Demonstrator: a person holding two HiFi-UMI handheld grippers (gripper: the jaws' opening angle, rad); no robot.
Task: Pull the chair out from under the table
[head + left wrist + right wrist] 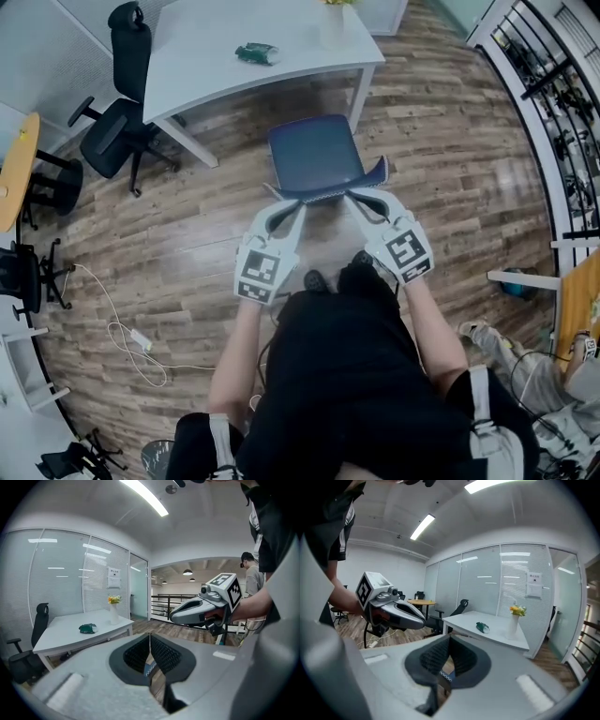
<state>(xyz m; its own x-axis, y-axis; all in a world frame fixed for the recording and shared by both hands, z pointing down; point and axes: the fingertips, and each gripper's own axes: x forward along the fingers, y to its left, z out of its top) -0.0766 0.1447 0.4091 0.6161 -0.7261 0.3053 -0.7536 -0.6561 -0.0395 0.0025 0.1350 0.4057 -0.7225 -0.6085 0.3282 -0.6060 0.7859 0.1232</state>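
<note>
The blue chair point(314, 155) stands on the wood floor, out in front of the white table point(216, 56), its back edge toward me. My left gripper point(273, 192) is at the left end of that back edge and my right gripper point(352, 195) at the right end, both shut. Whether the tips touch the chair I cannot tell. In the left gripper view the jaws point(150, 648) are together, with a sliver of the chair point(150, 669) below them. The right gripper view shows the same: shut jaws point(449, 653) over the chair point(446, 673).
On the table are a green object point(255, 53) and a vase of flowers point(333, 23). A black office chair point(117, 131) stands left of the table, and a white cable point(127, 333) trails on the floor. A black railing point(553, 94) runs along the right. Another person point(253, 581) stands behind.
</note>
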